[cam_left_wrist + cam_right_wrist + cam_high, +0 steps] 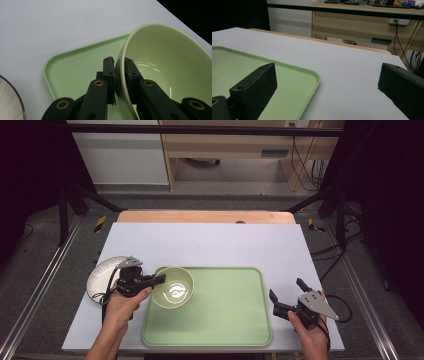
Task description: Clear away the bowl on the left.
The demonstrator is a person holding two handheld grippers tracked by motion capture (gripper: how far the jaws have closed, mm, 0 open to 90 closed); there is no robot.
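On bowl rim, left gripper clamped.

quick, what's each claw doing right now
Left claw: shut on the rim of the green bowl, over the green tray.
Right claw: open, holding nothing.

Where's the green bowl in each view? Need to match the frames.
High view: green bowl left of centre, over the green tray's left edge, rim clamped by the left gripper.
Left gripper view: bowl at right, wall between the jaws.
Right gripper view: not in it.
Shared landmark: the green tray.
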